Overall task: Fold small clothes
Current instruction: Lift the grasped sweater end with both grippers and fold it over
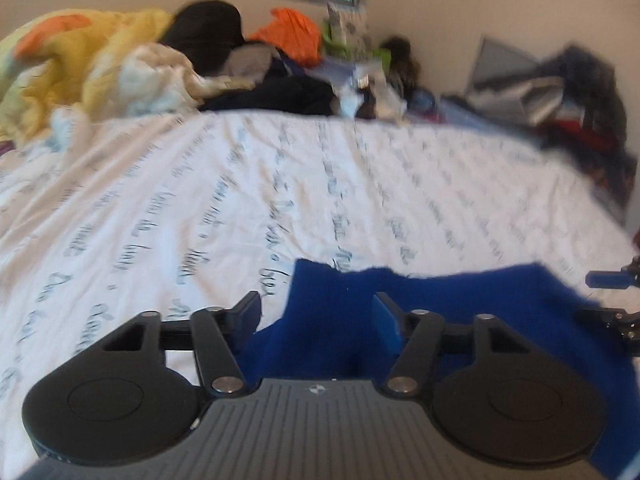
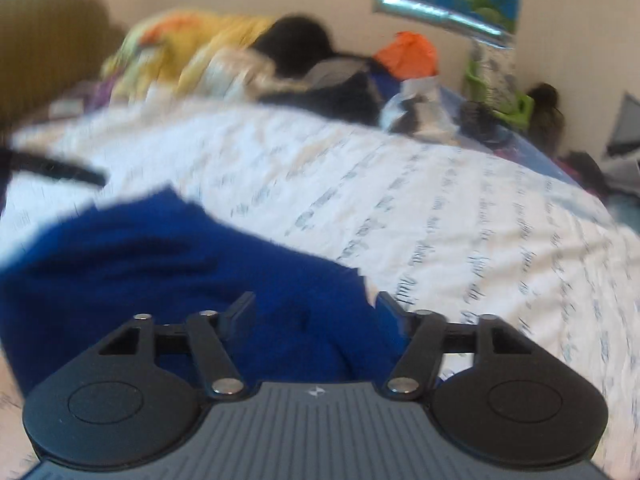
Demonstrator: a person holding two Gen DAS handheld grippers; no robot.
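With both my left gripper (image 1: 316,312) and right gripper (image 2: 316,312) spread wide over the blue cloth (image 1: 432,300) lying on the bed (image 1: 240,184), gripping nothing, I judge I'm about to pinch its near edge for a fold.

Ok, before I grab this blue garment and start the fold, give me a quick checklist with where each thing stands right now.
1. Left tongs open: ok, the fingers stand wide apart.
2. Right tongs open: ok, also wide apart.
3. Blue garment between both sets of tongs: ok, blue cloth fills each gap.
4. Cloth actually gripped: not ok, neither pair is closed on it.
5. Garment lying flat on the white printed sheet: cannot tell, both views are blurred and its near part is hidden.
6. Room ahead on the sheet for folding: ok, the clothes pile sits at the far edge.
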